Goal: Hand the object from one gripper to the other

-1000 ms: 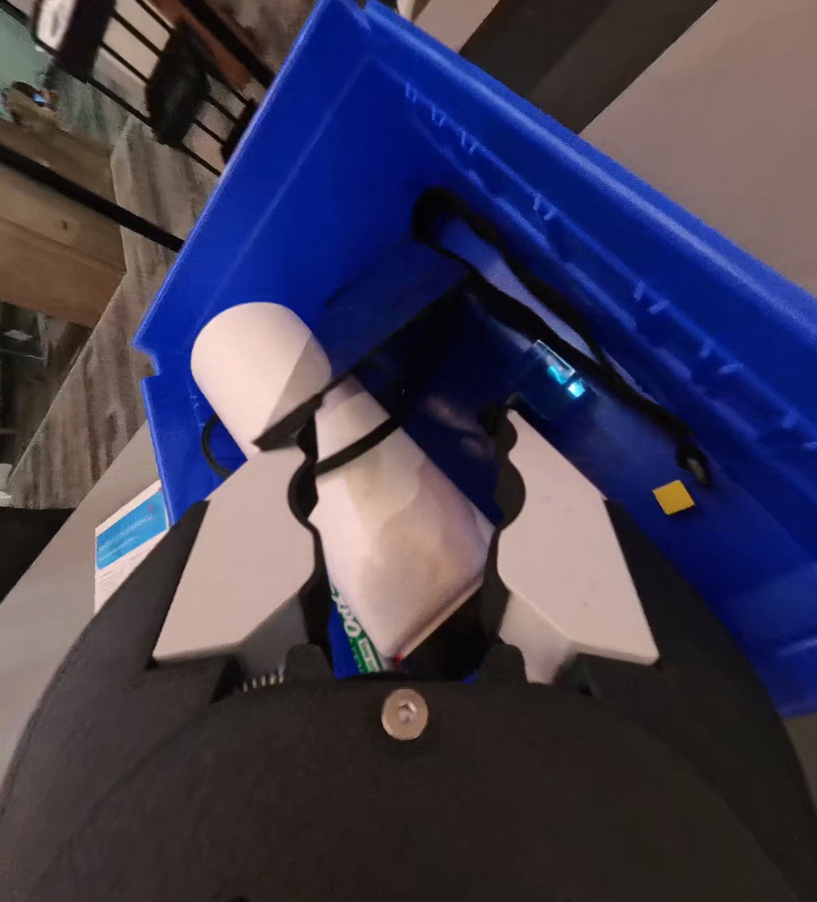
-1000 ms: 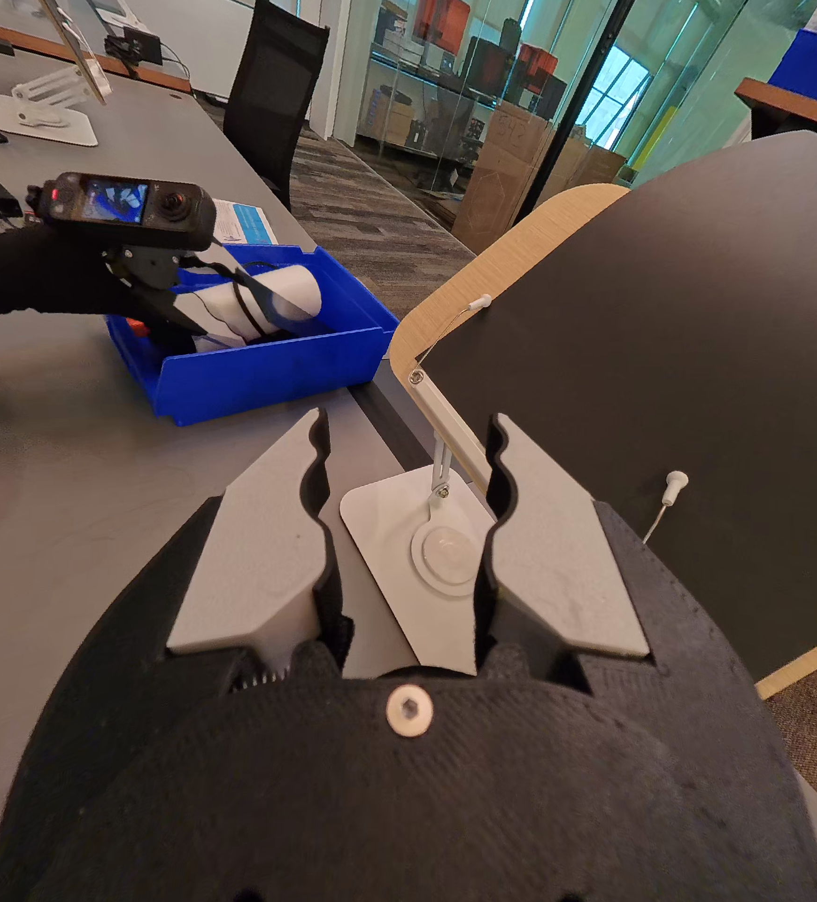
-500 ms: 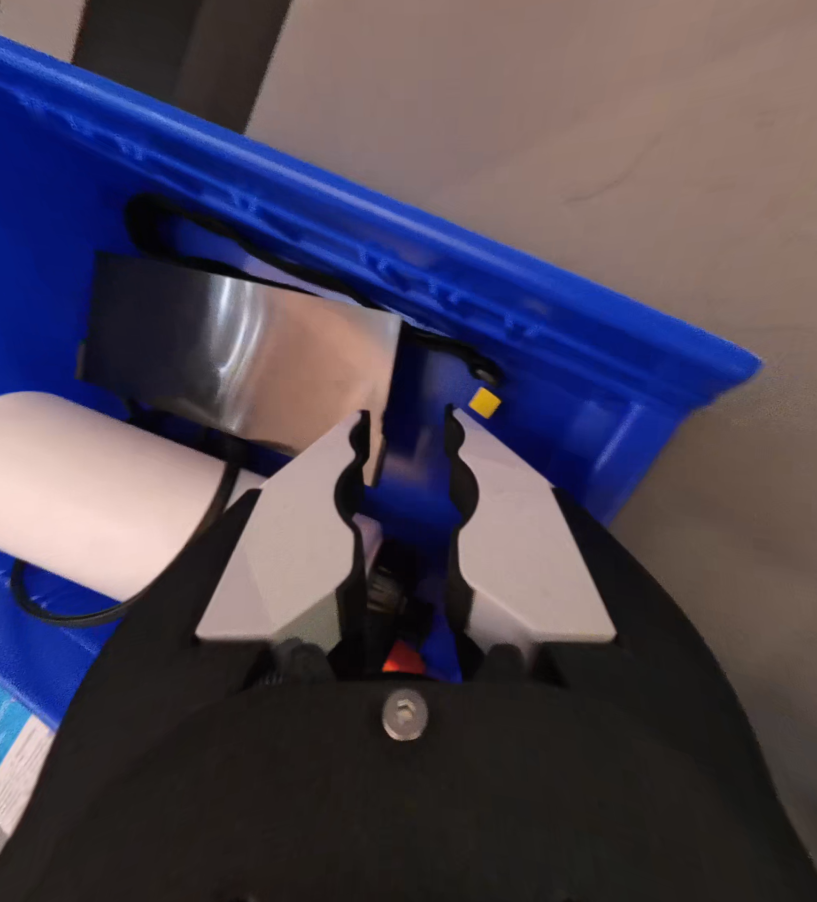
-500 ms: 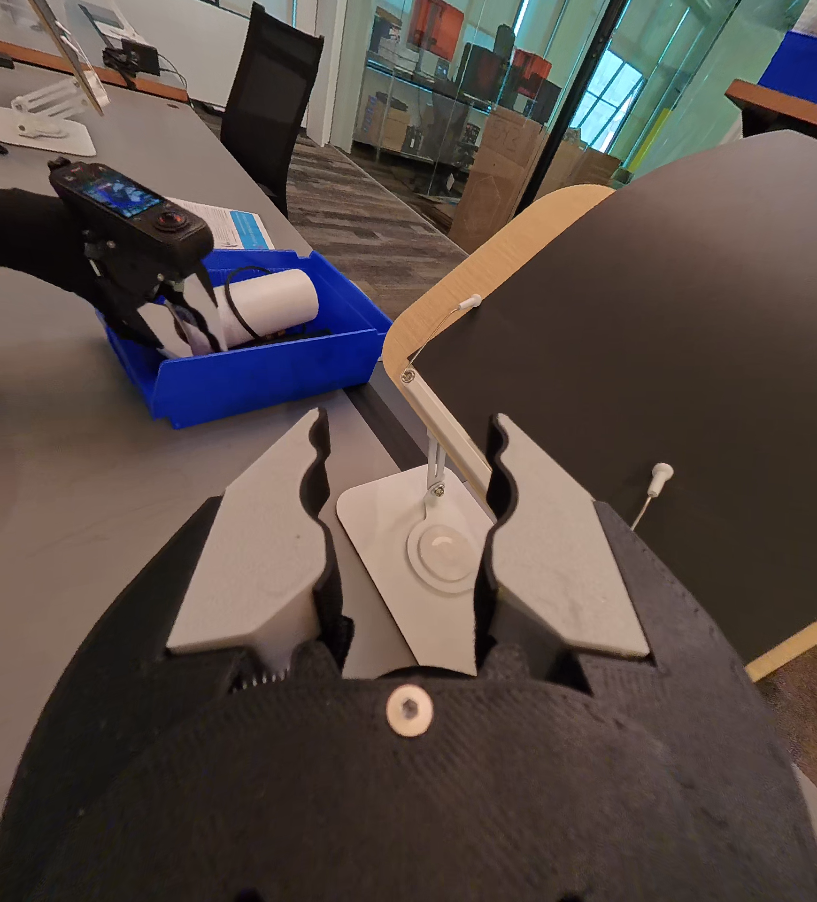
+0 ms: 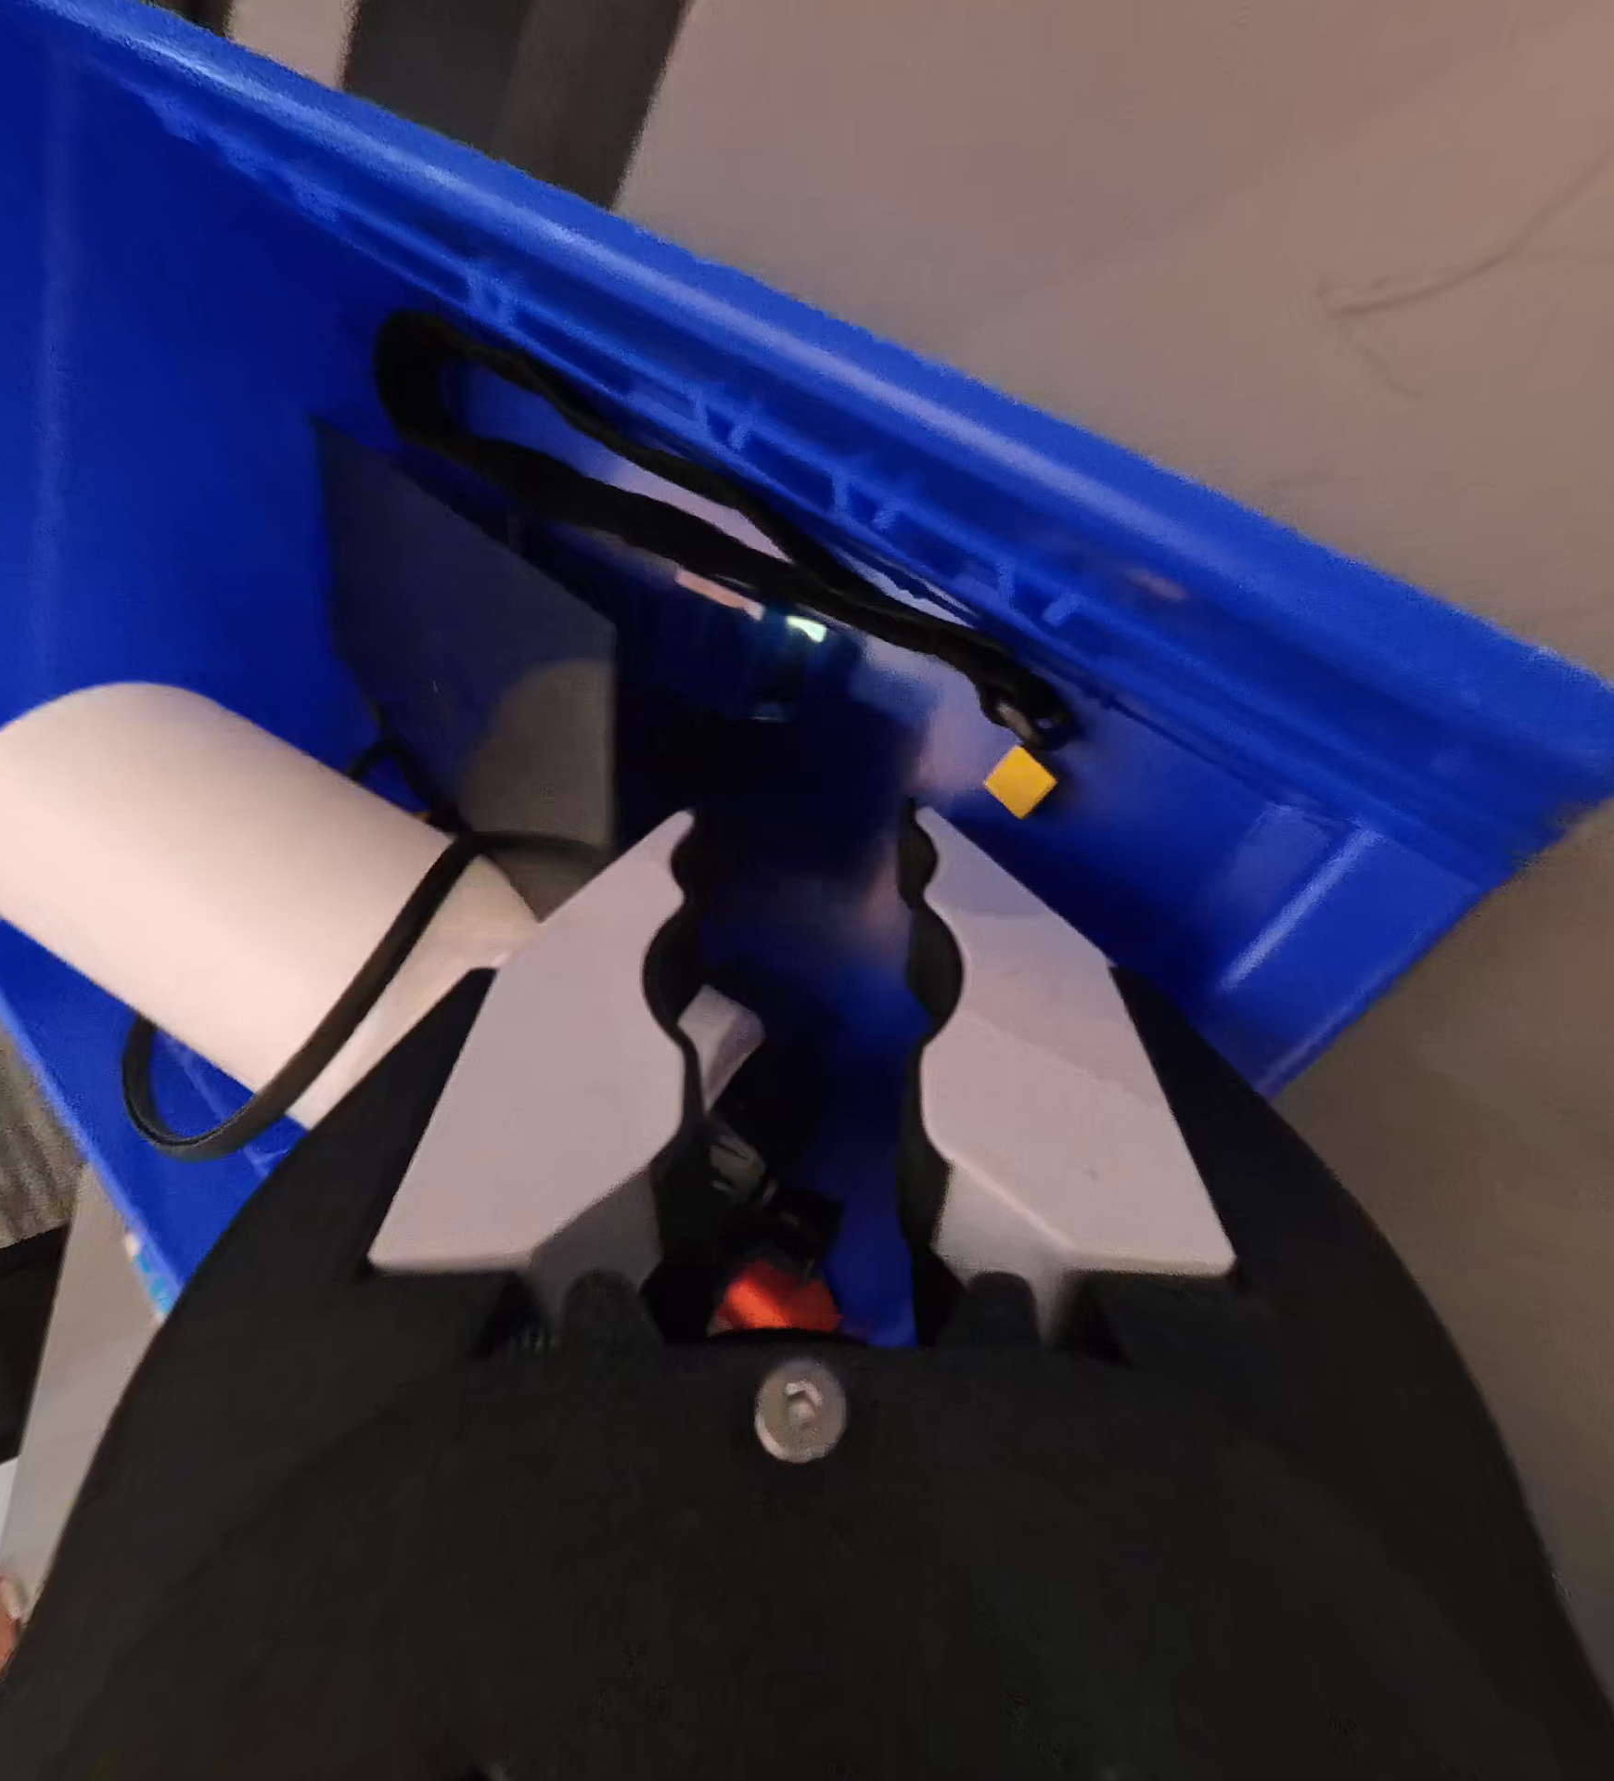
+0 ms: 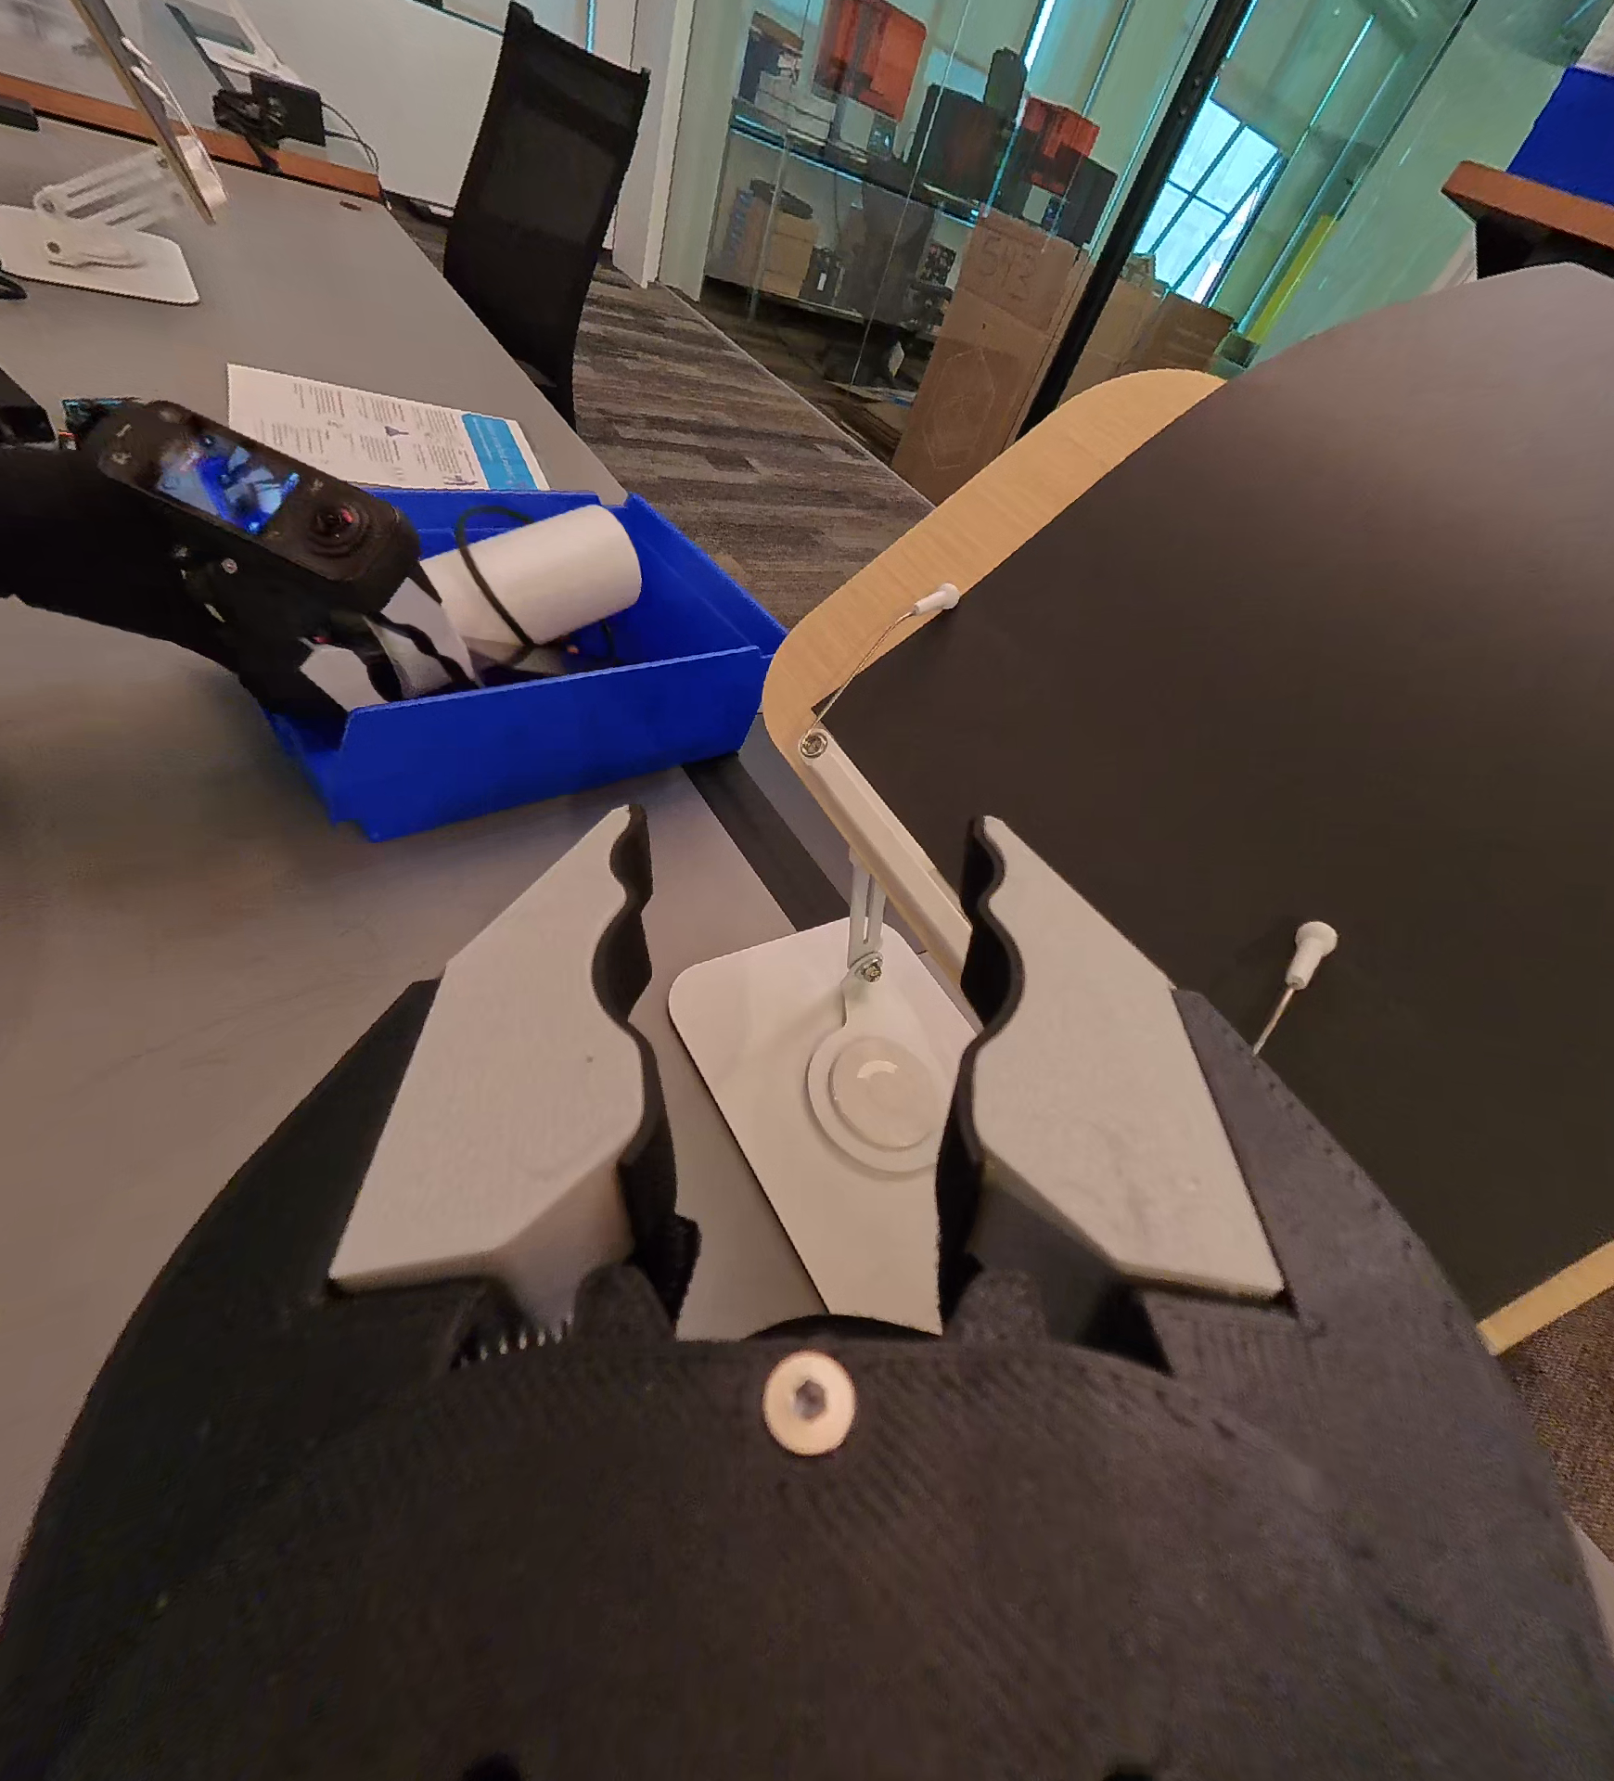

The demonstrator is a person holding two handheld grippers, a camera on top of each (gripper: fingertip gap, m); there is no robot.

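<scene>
Left gripper (image 5: pixel 798 838) jaws apart, empty, inside blue plastic bin (image 5: pixel 1169 617) | white cylindrical roll (image 5: pixel 186 896) lies just left, long axis sideways, flat end pointing away-left | right gripper (image 6: pixel 808 848) jaws wide, empty, well apart.

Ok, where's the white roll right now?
The white roll lies inside the blue bin on the grey table, seen at upper left of the right wrist view, just beside the left gripper, with a black cord looped round it.
</scene>
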